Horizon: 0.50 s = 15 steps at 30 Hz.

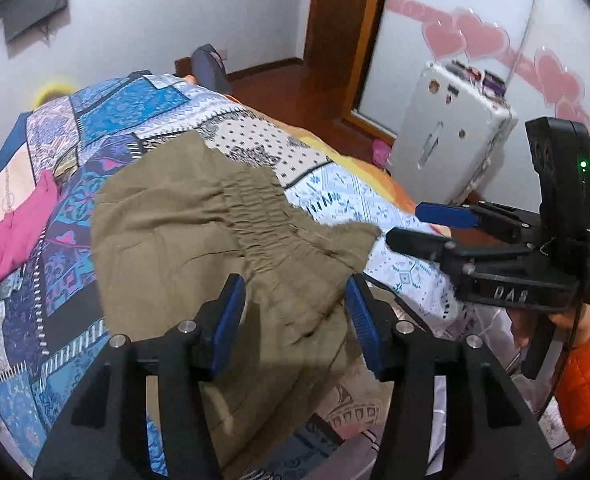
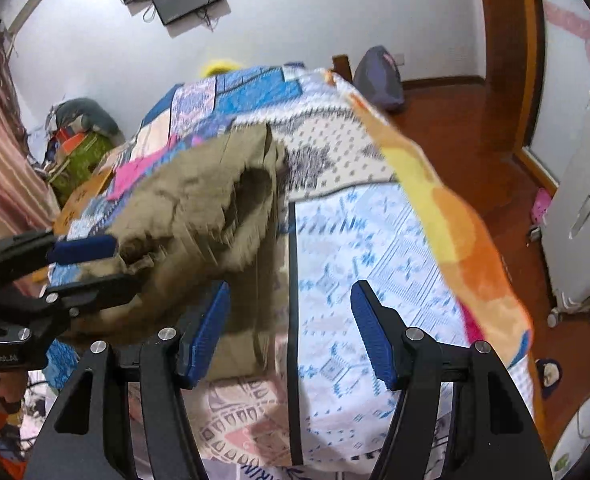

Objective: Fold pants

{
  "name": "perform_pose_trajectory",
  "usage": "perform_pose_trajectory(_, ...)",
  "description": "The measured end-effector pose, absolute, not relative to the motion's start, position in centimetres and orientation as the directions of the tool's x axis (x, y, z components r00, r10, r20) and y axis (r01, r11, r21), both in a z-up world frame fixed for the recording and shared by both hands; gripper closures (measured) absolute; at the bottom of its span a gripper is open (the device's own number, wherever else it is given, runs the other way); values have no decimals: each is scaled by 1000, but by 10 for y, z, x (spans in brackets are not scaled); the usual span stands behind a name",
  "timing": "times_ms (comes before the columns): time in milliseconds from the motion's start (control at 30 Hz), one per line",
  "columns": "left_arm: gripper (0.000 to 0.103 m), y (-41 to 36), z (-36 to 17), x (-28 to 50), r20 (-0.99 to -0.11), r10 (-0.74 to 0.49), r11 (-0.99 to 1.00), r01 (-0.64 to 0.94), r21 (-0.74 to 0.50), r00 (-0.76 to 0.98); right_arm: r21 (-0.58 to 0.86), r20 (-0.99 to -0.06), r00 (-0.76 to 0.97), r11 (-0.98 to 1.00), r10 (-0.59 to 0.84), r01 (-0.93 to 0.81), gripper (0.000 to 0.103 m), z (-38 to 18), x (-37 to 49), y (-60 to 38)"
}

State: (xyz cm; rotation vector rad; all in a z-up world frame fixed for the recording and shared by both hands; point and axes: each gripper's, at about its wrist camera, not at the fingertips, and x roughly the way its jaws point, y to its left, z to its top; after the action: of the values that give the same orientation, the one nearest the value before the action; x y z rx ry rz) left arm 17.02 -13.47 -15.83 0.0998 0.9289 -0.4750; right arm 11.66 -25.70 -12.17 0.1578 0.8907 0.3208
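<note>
Olive-brown pants [image 1: 199, 236] with an elastic waistband [image 1: 263, 216] lie on a patchwork bedspread [image 1: 55, 264]. My left gripper [image 1: 295, 312] is open just above the pants' near part, with cloth between its blue pads but not pinched. My right gripper [image 1: 411, 226] shows at the right in the left wrist view, open, its tips beside the pants' right corner. In the right wrist view the pants [image 2: 199, 216] are bunched and blurred, the right gripper [image 2: 291, 332] is open over the pants' edge, and the left gripper [image 2: 107, 264] is at the left with cloth at its fingers.
A pink cloth [image 1: 19, 232] lies on the bed's left side. An orange-yellow blanket [image 2: 451, 216] hangs over the bed's right edge. A white cabinet [image 1: 451, 136] stands on the wooden floor at the right. A dark bag [image 2: 379, 76] sits beyond the bed.
</note>
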Motion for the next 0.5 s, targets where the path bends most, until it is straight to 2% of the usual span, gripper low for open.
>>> perform_pose_trajectory(133,49,-116,-151,170,-775,-321,909,406,-92,545,269,-706,616,937,349,-224,43,-109,121,-253)
perform_pose_trajectory(267,49,-106,-174,175,-816,-239,930,365,-37,526,280,-689,619,927,376,-250,43,-104,126,-240)
perform_pose_trajectory(367,49,-105,-196,174,-839,-226,930,365,-35,495,285,-684,612,918,397,-276,43,-105,128,-228)
perform_pose_trajectory(500,46,-102,-205,171,-823,-243,928,370,-44,513,288,-699,581,908,417,-305,43,-117,129,-211)
